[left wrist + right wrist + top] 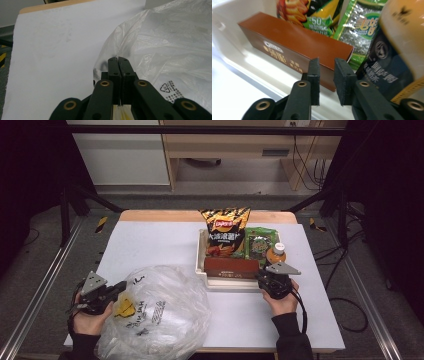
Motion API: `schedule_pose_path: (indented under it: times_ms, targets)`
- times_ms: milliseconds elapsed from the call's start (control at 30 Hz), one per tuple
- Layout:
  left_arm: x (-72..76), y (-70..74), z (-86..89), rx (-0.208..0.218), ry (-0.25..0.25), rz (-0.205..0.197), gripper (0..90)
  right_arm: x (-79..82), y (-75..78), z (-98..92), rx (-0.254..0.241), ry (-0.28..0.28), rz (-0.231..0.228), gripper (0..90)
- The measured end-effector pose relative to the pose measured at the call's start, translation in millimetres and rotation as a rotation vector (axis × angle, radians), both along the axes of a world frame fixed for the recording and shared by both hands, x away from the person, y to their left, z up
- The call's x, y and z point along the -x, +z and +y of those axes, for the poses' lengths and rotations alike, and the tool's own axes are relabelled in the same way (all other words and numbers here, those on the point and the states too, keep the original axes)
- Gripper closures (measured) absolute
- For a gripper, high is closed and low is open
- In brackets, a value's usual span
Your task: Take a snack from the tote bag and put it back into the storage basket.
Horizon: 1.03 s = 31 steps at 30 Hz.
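Observation:
A large clear plastic bag (160, 315) with yellow and black print lies crumpled on the near left of the table. My left gripper (120, 287) is at its left edge. In the left gripper view the jaws (118, 58) are pressed together with the thin film of the bag (170, 50) pinched between them. My right gripper (265, 277) sits at the near right corner of a white tray (200, 270). Its jaws (327, 61) stand slightly apart with nothing between them, pointing at the end of a brown box (294, 47).
The tray holds the brown box (231, 268), a chips bag (225, 232), a green packet (261, 245) and an orange bottle (276, 254) with a white cap, close on the right gripper's right (392, 50). White table (150, 240) lies bare at the far left.

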<state>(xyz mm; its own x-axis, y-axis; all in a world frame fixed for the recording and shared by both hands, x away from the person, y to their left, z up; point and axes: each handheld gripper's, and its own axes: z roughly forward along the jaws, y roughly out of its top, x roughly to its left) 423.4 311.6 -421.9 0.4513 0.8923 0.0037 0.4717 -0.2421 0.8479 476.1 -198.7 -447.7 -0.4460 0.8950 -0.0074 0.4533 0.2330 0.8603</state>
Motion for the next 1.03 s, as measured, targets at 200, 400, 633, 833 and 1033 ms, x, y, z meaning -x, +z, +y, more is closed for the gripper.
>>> schedule_pose_path:
  times_ms: [200,400,633,833,1033]
  targets:
    - [3.4,6.5,2.3,0.033,0.005,-0.039,73.6,13.0,12.4,-5.4,-0.034,0.015,-0.037,63.2]
    - [8.4,16.7,7.5,0.067,0.012,-0.11,48.6,28.5,23.9,-11.2,-0.063,0.02,-0.066,50.1]
    - [10.0,22.5,13.0,0.079,0.025,-0.165,26.8,42.8,35.1,-29.7,-0.096,-0.02,-0.099,35.5]
    - [7.8,22.1,20.9,0.102,0.04,-0.168,19.8,47.1,35.9,-51.0,-0.115,-0.078,-0.103,15.7]
    - [4.7,19.7,31.0,0.128,0.064,-0.161,17.5,43.8,28.6,-60.3,-0.098,-0.086,-0.064,9.3]
